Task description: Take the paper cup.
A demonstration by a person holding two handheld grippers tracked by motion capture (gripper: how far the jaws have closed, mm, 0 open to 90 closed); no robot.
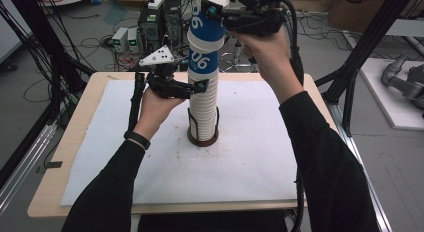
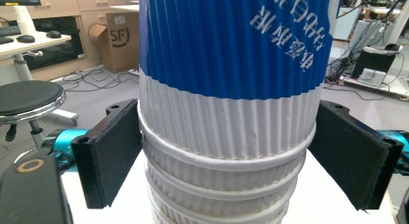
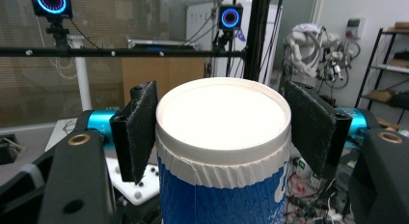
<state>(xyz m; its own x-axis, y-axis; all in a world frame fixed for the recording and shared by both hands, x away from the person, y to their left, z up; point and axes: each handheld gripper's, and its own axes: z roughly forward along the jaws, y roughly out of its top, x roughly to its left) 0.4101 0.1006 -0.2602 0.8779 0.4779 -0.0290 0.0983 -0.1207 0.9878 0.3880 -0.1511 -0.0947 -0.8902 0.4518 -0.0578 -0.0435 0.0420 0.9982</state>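
**Mia:** Two black sleeves come up from the bottom, and each hand holds a gripper. See the tall stack of paper cups (image 1: 204, 99) in the middle of the white mat (image 1: 100, 157)?

**Ben:** Yes! It stands upright in a dark round holder (image 1: 202, 137) on the mat. The cups low down are white with little ridges.

**Mia:** What is the left gripper (image 1: 192, 87) doing?

**Ben:** Its jaws sit on both sides of the stack, partway up. In the left gripper view the black pads (image 2: 113, 151) press on the white rims of the stacked cups.

**Mia:** And the right gripper (image 1: 220, 14)?

**Ben:** It is up high. It squeezes the top cup (image 1: 205, 29) near its bottom end, which points up. That cup is blue and white and upside down. In the right gripper view both pads (image 3: 137, 130) touch its sides.

**Mia:** Is the top cup off the stack?

**Ben:** I cannot tell. It sits right above the others.
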